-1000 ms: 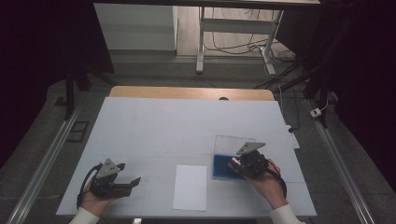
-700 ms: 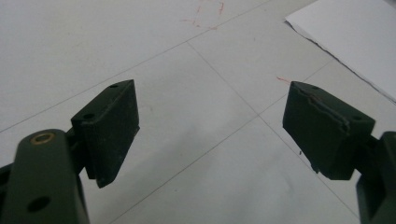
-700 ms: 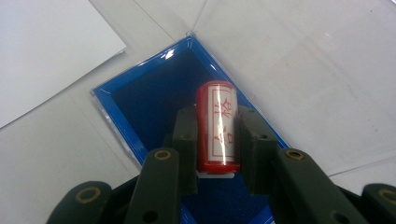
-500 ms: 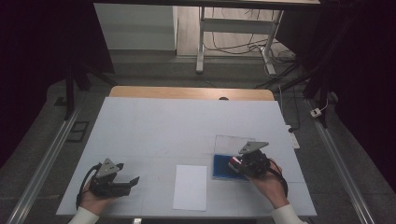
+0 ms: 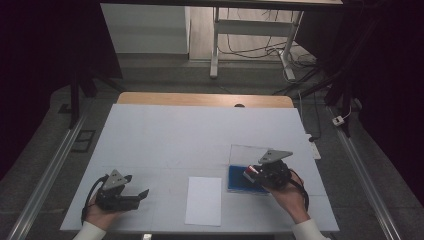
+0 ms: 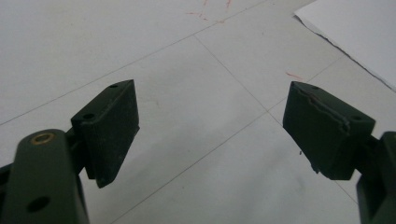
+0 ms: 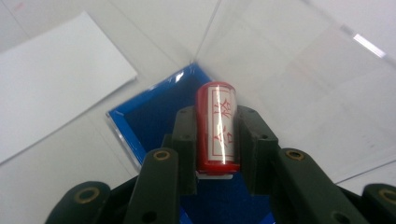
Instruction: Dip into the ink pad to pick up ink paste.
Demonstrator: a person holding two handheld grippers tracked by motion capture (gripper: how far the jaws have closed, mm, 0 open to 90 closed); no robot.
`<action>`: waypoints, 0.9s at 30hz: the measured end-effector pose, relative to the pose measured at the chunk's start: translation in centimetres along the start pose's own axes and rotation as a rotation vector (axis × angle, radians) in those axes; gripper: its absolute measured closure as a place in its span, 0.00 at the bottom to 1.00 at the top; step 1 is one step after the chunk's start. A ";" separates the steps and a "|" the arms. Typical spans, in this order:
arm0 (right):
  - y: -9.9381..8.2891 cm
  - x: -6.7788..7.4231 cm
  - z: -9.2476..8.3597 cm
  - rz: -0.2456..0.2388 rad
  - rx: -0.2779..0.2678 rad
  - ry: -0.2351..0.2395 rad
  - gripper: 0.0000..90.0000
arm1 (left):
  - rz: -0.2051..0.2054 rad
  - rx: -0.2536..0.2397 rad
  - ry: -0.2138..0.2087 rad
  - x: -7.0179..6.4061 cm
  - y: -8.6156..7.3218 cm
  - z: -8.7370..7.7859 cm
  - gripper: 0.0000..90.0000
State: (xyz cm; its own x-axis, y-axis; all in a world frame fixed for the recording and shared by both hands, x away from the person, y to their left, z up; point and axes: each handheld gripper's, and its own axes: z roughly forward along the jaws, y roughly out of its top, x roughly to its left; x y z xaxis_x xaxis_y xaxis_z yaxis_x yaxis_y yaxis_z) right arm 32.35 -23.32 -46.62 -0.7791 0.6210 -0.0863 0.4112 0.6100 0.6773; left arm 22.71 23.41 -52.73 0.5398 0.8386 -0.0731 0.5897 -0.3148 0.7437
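My right gripper [image 7: 215, 126] is shut on a red stamp [image 7: 216, 127] with a white label of red characters. It holds the stamp just over a blue ink pad [image 7: 154, 116] in a clear case with its lid [image 7: 299, 79] open. In the high view the right gripper [image 5: 255, 173] and the stamp [image 5: 251, 171] are above the blue pad [image 5: 239, 181] at the table's front right. A white sheet of paper [image 5: 203, 200] lies left of the pad. My left gripper [image 5: 141, 194] rests on the table at the front left, open, with nothing between its fingers [image 6: 112, 126].
The white table top [image 5: 200, 135] has a wooden strip [image 5: 200, 99] along its far edge. Metal rails [image 5: 45, 180] run along both sides of the table. The corner of the paper sheet [image 6: 355, 32] lies beyond the left gripper's jaws.
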 end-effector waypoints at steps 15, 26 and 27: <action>1.1 0.8 -1.8 0.006 -0.143 0.052 0.78 | 0.002 0.001 -0.002 -0.1 0.0 0.1 0.21; 1.6 1.5 -2.2 0.002 -0.184 0.078 0.78 | 0.001 0.000 -0.004 0.0 0.0 0.1 0.21; 1.7 1.5 -2.3 -0.003 -0.186 0.081 0.78 | 0.003 0.001 -0.003 0.0 0.0 0.1 0.21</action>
State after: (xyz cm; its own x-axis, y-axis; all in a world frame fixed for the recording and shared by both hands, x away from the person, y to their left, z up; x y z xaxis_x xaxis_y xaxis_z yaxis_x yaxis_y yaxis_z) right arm 30.81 -22.46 -43.96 -0.8187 0.5731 -0.0343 0.3203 0.5056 0.8011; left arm 22.70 23.38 -52.79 0.5435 0.8363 -0.0727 0.5884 -0.3177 0.7435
